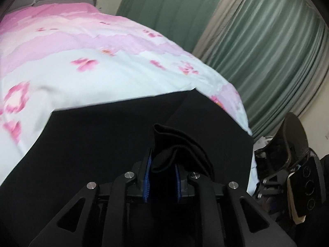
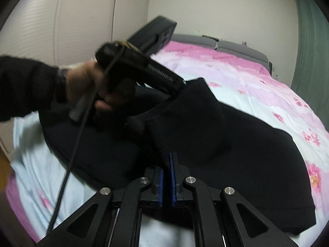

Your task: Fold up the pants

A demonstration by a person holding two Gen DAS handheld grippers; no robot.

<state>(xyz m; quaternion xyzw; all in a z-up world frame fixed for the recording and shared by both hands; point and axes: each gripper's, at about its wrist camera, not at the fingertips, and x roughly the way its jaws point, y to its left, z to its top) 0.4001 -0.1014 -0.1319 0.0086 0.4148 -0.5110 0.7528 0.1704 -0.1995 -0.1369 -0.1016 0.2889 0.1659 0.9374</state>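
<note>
Black pants (image 1: 123, 135) lie spread across a pink and pale-blue flowered quilt (image 1: 82, 47). My left gripper (image 1: 162, 158) points down at them, and a thick bunch of the black cloth fills the gap between its blue pads (image 1: 148, 170) and stands up in a fold. In the right wrist view a person's hand (image 2: 86, 82) holds that left gripper (image 2: 172, 95) at a raised corner of the pants (image 2: 226, 135). My right gripper (image 2: 167, 162) has its blue pads nearly together, with an edge of the same cloth running in between the tips.
The quilt (image 2: 267, 86) reaches back to a grey headboard (image 2: 236, 47). Green curtains (image 1: 267, 41) hang past the bed's right edge. White wardrobe doors (image 2: 82, 20) stand behind the hand. A black cable (image 2: 78, 133) trails down from the left gripper.
</note>
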